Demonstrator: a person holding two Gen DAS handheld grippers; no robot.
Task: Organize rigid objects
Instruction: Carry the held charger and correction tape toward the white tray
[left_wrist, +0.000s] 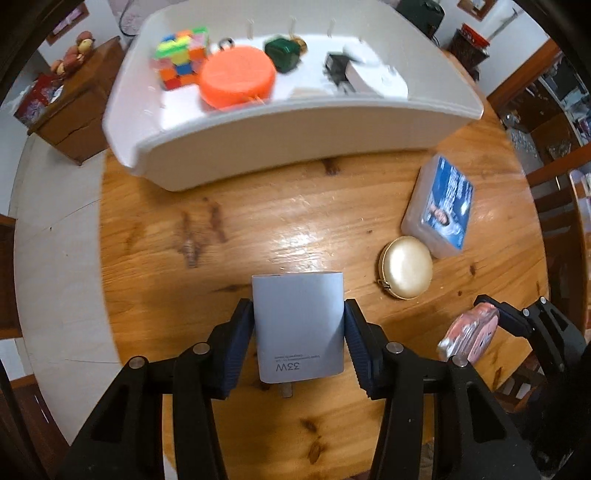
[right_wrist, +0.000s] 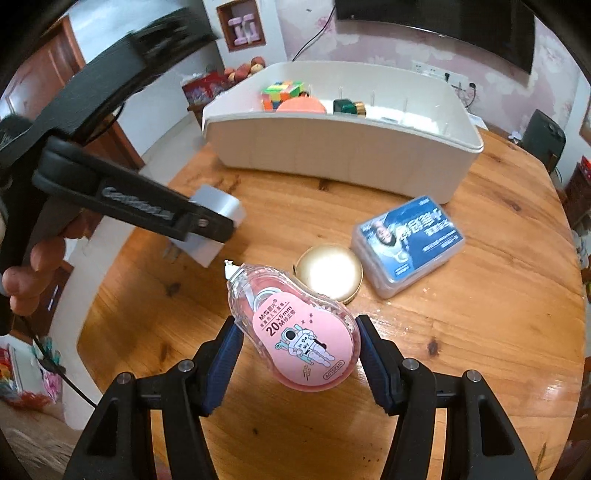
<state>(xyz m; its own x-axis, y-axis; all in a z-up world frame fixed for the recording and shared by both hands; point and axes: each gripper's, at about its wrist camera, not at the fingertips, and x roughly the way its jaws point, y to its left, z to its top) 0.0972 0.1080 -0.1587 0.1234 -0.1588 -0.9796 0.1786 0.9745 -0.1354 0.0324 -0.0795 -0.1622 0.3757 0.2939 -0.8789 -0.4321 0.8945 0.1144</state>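
A: What has the left tool (left_wrist: 299, 328) got?

B: It is clamped on a grey charger block (left_wrist: 297, 325) marked 33W, 1 blue pad on each side of it. The block hangs clear above the wooden counter (left_wrist: 258, 221).

A: And the right tool (right_wrist: 299, 354)?

B: Gripping a pink correction tape dispenser (right_wrist: 295, 332), its clear nose tilted up and to the left, also off the counter. From the left wrist view you see that dispenser edge-on at the lower right.

A: What lies loose?

B: 2 things: a round gold case (right_wrist: 330, 272) and, touching or just beside it, a clear plastic box with a blue label (right_wrist: 408, 242). Both sit on the counter between the tools and the white bin (left_wrist: 295, 136).

A: What is in the bin?

B: A multicoloured puzzle cube (left_wrist: 181, 59) at the left, an orange disc (left_wrist: 238, 75) beside it, a dark green item (left_wrist: 282, 51) behind that, then a black piece (left_wrist: 336, 68) against a white box (left_wrist: 376, 79) toward the right. Blur keeps me from naming the small ones.

A: Any person visible?

B: Fingers (right_wrist: 33, 273) wrapped on the left tool's handle, at the right wrist view's left edge.
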